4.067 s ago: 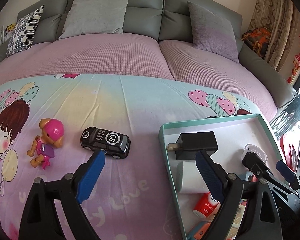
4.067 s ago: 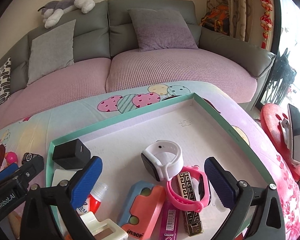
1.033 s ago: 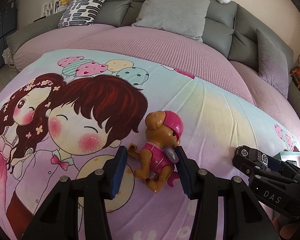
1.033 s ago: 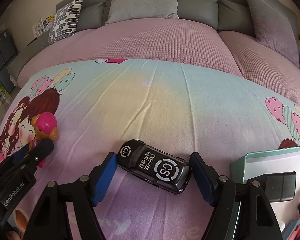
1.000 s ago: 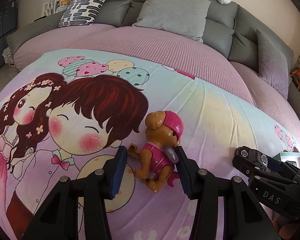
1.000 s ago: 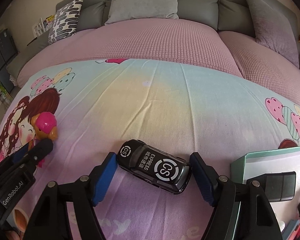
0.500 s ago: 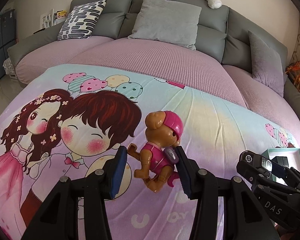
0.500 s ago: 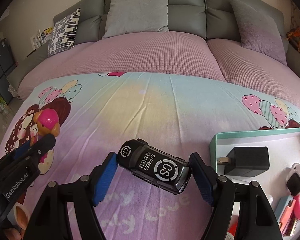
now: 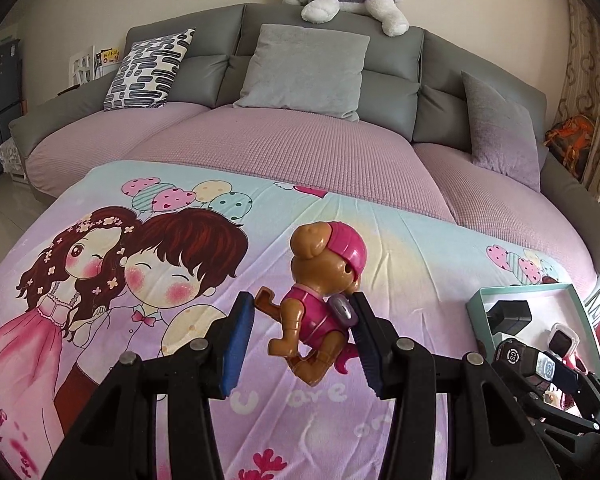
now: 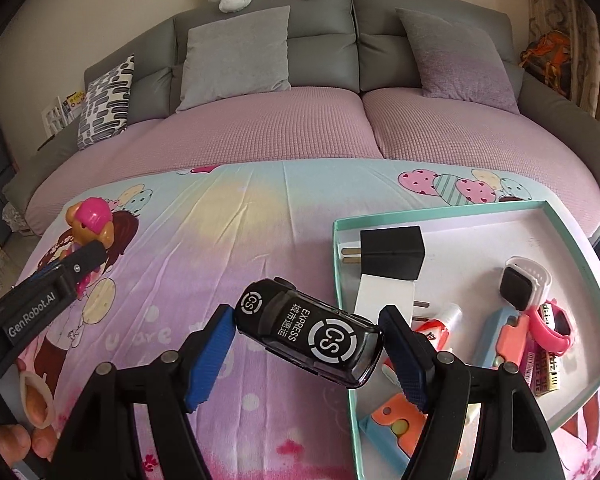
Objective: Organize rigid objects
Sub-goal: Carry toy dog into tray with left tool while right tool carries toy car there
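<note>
The right gripper [image 10: 306, 354] fingers clamp a black toy car [image 10: 309, 331] lifted beside the teal box [image 10: 342, 320], the left gripper [image 9: 302, 342] seemingly pinching a puppy figure [image 9: 320, 300] by protruding parts, so either could slip onto the bed [image 9: 400, 264].

Pink-capped toy pup [image 9: 320, 300] and black toy car [image 10: 308, 334], both held aloft.

A round bed covered in pink quilted fabric [image 10: 236, 136] carries a pastel cartoon-printed sheet [image 10: 236, 240]; at four o'clock on that sheet rests a shallow teal-rimmed cardboard tray [image 10: 580, 248]
</note>
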`<action>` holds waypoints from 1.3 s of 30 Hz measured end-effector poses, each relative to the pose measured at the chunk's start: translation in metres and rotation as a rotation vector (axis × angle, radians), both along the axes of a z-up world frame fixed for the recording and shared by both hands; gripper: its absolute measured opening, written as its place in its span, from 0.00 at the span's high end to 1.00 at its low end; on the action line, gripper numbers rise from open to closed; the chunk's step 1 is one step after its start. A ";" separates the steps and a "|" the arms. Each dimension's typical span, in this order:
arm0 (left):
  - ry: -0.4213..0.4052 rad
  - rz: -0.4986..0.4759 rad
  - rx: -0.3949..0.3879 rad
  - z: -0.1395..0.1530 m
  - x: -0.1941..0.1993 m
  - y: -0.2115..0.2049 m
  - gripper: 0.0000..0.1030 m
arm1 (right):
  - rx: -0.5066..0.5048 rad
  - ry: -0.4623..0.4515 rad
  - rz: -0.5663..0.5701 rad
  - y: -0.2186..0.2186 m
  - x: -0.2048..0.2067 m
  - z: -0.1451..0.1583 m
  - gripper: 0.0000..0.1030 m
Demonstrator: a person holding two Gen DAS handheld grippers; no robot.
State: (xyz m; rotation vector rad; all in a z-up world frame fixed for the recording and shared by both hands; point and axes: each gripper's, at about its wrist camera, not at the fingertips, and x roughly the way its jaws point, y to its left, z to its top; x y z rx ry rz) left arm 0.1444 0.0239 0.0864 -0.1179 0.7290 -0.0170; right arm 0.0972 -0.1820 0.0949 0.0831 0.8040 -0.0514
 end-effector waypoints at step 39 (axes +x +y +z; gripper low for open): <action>0.030 -0.355 0.043 0.008 -0.020 -0.167 0.51 | 0.084 -0.042 -0.371 -0.162 -0.045 0.005 0.26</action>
